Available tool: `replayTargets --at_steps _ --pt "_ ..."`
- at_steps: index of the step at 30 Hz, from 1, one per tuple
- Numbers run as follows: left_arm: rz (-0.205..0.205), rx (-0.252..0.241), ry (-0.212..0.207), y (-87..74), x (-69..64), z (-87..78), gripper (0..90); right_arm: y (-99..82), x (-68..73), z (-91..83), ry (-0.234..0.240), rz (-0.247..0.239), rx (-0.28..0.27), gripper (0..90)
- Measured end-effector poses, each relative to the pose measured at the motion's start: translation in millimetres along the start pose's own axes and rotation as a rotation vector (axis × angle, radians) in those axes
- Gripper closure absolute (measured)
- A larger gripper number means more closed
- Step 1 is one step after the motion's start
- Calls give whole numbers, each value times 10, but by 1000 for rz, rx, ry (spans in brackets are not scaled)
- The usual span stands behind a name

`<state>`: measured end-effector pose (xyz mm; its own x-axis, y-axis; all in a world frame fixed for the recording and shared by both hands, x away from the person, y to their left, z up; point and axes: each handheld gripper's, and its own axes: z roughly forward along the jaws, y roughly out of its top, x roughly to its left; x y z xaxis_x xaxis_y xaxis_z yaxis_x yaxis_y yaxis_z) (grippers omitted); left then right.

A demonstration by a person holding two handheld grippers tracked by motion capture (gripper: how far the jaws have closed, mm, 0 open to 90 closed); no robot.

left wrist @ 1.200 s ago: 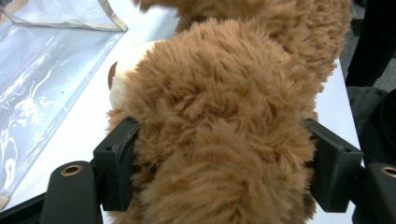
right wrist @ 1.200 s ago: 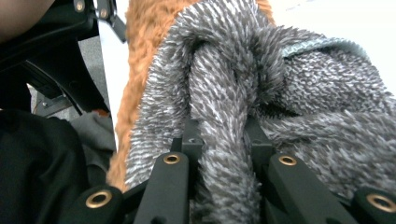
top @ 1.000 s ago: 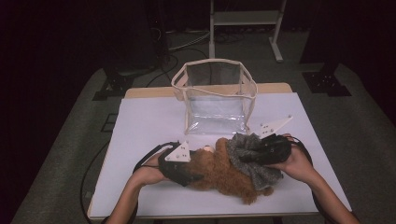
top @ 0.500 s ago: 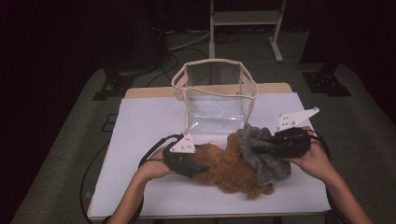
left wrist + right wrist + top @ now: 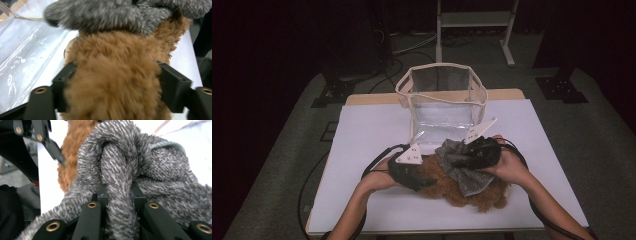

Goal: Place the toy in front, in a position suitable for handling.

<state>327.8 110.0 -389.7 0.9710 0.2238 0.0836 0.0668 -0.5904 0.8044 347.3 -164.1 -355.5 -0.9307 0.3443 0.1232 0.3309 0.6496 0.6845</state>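
This looks like a recording studio or a lab, not a home. The table (image 5: pixel 362 150) is covered with a plain white sheet and stands on grey carpet (image 5: pixel 287 165). Around it everything is dark, as with black curtains. Behind the table stands a light metal frame (image 5: pixel 474 25), and black stand feet (image 5: pixel 562 87) and cables (image 5: pixel 402 42) lie on the floor.

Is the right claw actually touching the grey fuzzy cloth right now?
Touching. The right gripper view shows the right claw shut on a bunched fold of the grey fuzzy cloth, with the fabric squeezed between both jaws.
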Motion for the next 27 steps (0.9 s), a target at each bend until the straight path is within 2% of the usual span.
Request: replayTargets --at_steps 1,2,3,5,6,10,11,14,16,17,18,19,21,23,25,27 --pt "0 0 0 0 0 0 185 0 0 0 0 0 0 754" --pt "-12 -14 3 -80 34 -14 157 -84 -59 -28 0 33 -15 756" --pt "-19 -13 7 -122 46 -25 126 -121 -84 -40 -1 45 -19 756" --pt "-21 -14 6 -165 56 -33 114 -153 -107 -49 -2 54 -26 757" --pt "-31 -31 -5 -254 72 -34 104 -195 -142 -60 3 64 -37 758" --pt "-82 -52 -44 -422 125 30 76 -212 -133 -63 7 64 -40 759" --pt "-82 -52 -44 -422 125 30 67 -212 -133 -63 7 64 -40 759" --pt "-122 -83 -83 -502 157 115 37 -223 -121 -82 4 57 -31 761" --pt "-120 -84 -91 -511 158 151 32 -237 -122 -96 7 59 -29 761" --pt "-131 -115 -103 -507 155 177 41 -241 -121 -99 9 62 -31 761" --pt "-131 -115 -103 -507 155 177 111 -241 -121 -99 9 62 -31 761" --pt "-130 -119 -101 -502 157 175 111 -240 -114 -102 8 68 -32 760" --pt "-135 -145 -87 -466 152 147 195 -220 -108 -101 4 63 -29 760" --pt "-114 -171 -70 -385 137 105 246 -180 -98 -86 1 63 -30 759" --pt "-74 -183 -50 -252 109 45 268 -111 -106 -71 2 64 -49 759" --pt "-44 -160 -31 -104 93 -22 284 -44 -122 -65 21 66 -92 760"
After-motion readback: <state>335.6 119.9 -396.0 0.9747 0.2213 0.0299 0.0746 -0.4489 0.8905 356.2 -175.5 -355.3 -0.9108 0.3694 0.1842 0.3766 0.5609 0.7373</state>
